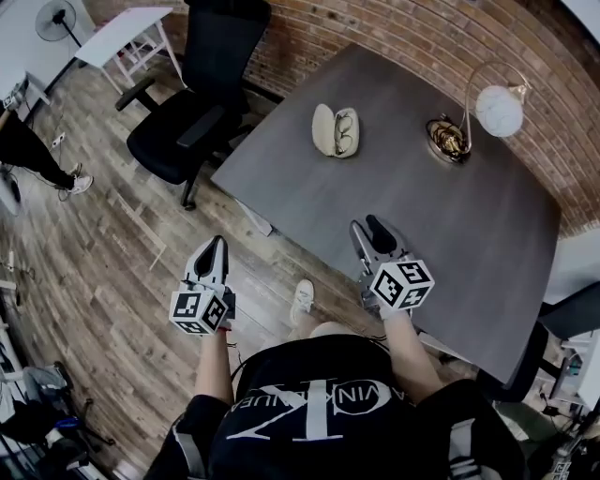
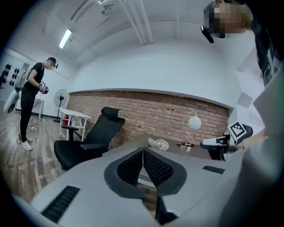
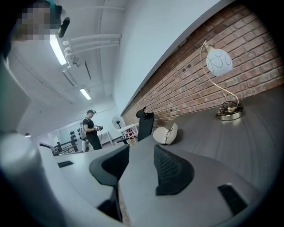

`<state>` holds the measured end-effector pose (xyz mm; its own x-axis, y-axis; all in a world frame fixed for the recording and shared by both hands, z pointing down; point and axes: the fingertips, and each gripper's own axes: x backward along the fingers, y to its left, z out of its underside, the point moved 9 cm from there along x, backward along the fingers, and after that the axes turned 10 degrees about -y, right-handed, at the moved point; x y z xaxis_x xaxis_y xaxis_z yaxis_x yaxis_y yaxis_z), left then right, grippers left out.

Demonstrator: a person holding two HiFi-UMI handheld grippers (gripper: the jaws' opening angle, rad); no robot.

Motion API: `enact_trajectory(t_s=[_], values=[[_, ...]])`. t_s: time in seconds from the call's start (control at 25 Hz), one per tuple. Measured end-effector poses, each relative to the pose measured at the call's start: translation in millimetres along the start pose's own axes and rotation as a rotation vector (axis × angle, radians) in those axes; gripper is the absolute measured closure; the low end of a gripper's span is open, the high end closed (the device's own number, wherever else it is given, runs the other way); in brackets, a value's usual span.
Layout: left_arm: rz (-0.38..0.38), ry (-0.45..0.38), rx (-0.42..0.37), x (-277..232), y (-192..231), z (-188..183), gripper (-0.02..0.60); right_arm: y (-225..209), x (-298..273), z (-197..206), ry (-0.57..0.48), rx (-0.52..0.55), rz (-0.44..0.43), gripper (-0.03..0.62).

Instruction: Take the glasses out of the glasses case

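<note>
The wood floor (image 1: 103, 281) fills the left side of the head view. A big dark grey bench (image 1: 450, 234) stands on the right, and its far edge runs along a red brick wall (image 1: 422, 28). A black chair (image 1: 202, 94) on wheels stands on the floor just beside the far left corner of the bench. Another person (image 1: 28, 150) in black clothes stands well away at the left edge. A lamp (image 1: 499, 111) with a round white shade and a thin bent gold neck stands on the far part of the bench, near the wall. The left tongs (image 1: 217, 246) hang over the floor, off the near edge of the bench. Its two tips touch each other, so it is closed, with nothing in between. The right tongs (image 1: 367, 227) hang over the near part of the bench. Its two tips stand apart, so it is open and holds nothing. The cream glasses case (image 1: 324, 128) lies open flat on the far part of the bench, to the left of the lamp and well apart from both tongs. The glasses (image 1: 345, 132) have a thin dark frame and lie folded inside the right half of the case.
</note>
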<state>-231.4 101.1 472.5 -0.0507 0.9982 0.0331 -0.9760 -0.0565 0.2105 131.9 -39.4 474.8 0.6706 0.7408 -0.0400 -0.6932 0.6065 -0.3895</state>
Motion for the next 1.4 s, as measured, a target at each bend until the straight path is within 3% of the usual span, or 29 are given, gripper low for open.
enact_trajectory(t_s=[0.92, 1.24, 1.4], values=[[0.139, 0.047, 0.013, -133, 39, -5, 0.561, -26, -106, -12, 0.014, -0.030, 0.064, 0.428], [0.234, 0.087, 0.016, -184, 36, 7, 0.560, -34, -119, -11, 0.017, -0.042, 0.113, 0.428], [0.325, 0.101, 0.015, -230, 37, 9, 0.560, -40, -132, -16, 0.010, -0.046, 0.173, 0.428]])
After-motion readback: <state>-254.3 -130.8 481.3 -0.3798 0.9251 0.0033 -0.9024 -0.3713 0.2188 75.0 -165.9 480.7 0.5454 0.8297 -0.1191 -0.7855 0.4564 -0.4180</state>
